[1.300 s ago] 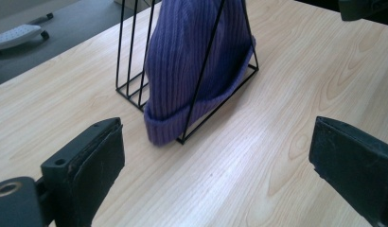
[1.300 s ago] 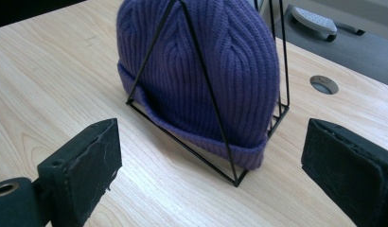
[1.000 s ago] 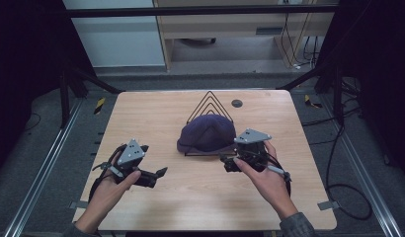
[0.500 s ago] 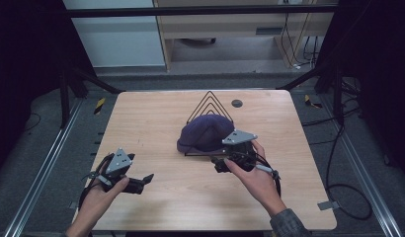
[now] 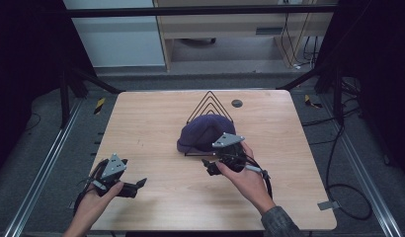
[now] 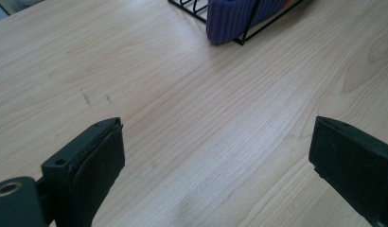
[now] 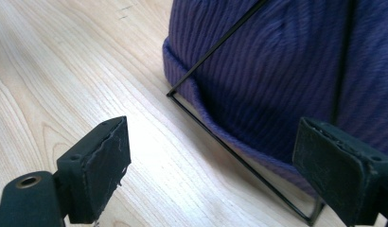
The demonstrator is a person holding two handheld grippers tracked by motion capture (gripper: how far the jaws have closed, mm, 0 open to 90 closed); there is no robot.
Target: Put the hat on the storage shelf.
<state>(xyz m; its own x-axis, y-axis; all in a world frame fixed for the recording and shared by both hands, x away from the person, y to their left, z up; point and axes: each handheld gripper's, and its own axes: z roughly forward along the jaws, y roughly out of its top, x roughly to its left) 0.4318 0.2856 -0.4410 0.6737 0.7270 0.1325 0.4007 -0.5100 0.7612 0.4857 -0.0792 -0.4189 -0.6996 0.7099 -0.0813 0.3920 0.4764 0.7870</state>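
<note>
The right gripper [image 5: 211, 167] has slid in along the table [image 5: 151, 123] and now sits at the near edge of the purple beanie [image 5: 203, 133]. A second ago it was off to the hat's right side. The beanie is draped over a black wire stand [image 5: 209, 101] out past the middle of the table, and in the right gripper view its rolled brim [image 7: 216, 118] lies just ahead of the wide-open jaws, which have eased in only a touch and grip nothing; one pad is in front of the knit, the other over bare wood. Meanwhile the left gripper [image 5: 134, 185] has pulled back toward the near left corner, jaws spread wide and empty, well apart from the hat. My guess: the right one is lining up to pinch the brim.
</note>
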